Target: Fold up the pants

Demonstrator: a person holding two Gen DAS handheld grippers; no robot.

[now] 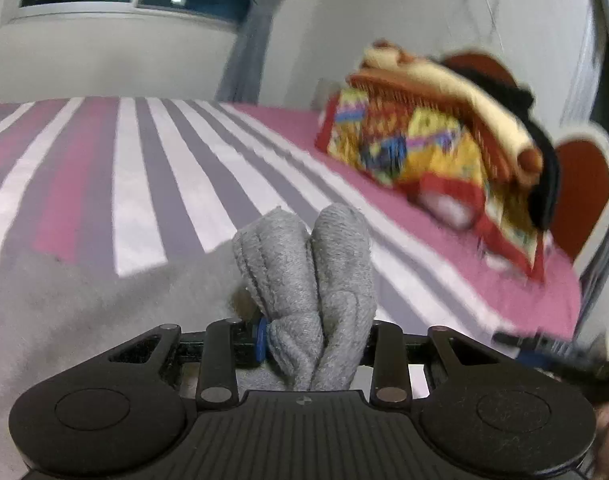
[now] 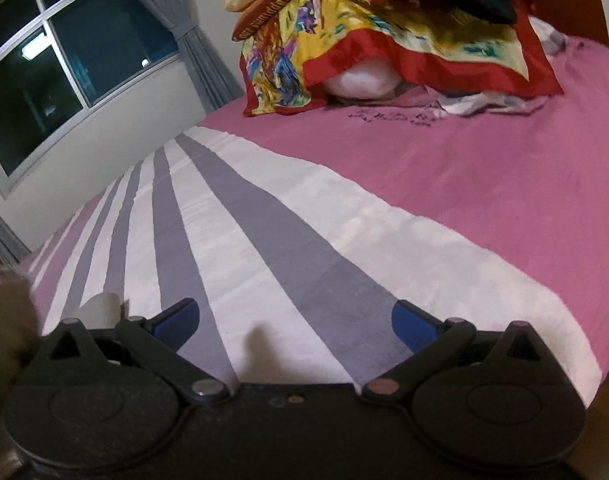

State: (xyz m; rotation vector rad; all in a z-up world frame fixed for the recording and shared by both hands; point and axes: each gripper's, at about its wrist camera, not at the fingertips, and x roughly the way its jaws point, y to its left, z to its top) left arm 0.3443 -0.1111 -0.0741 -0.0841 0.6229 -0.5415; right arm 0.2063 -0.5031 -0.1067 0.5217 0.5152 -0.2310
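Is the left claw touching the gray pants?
Touching. The left wrist view shows the left claw closed on a bunched fold of the gray pants, with the cloth squeezed between its fingers and sticking up past them.

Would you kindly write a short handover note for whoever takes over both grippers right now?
Left gripper: shut on a bunched fold of the grey pants, lifted over the striped bedsheet.
Right gripper: open, empty, over the same sheet.
Rest of the pants: grey fabric trails off to the left in the left wrist view; most of it is out of sight.
Done: one end gathered and picked up.
Left: probably lay the pants flat and fold them; no finished fold is visible.
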